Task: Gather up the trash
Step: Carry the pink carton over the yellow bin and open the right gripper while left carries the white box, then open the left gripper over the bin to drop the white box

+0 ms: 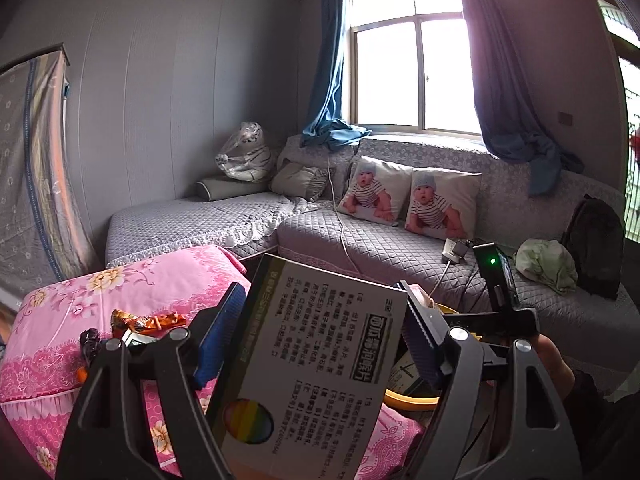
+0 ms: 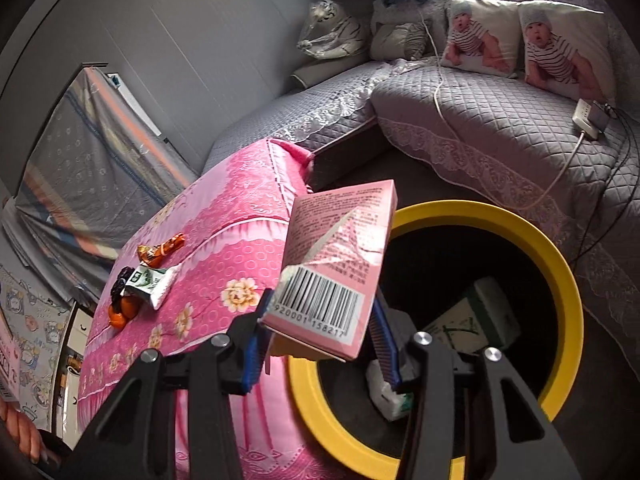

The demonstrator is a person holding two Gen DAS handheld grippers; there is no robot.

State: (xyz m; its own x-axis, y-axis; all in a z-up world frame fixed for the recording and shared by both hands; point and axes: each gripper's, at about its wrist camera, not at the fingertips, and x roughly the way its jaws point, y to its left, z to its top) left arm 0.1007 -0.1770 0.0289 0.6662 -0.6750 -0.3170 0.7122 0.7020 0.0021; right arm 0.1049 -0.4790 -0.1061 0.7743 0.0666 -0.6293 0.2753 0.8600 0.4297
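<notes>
- Between the left claw's (image 1: 320, 336) blue pads: a white box (image 1: 316, 364) printed with dense text, pinched upright at its two edges, above the pink floral table (image 1: 132, 280).
- Between the right claw's (image 2: 320, 340) pads: a pink box (image 2: 340, 264) with a barcode, pinched and tilted, right over the near rim of the yellow bin (image 2: 532, 240).
- Inside the bin: a green-and-white carton (image 2: 476, 320) and a white packet (image 2: 386, 398).
- On the table, well apart from both claws: an orange wrapper (image 2: 160, 248), a green-and-white wrapper (image 2: 154, 282).
</notes>
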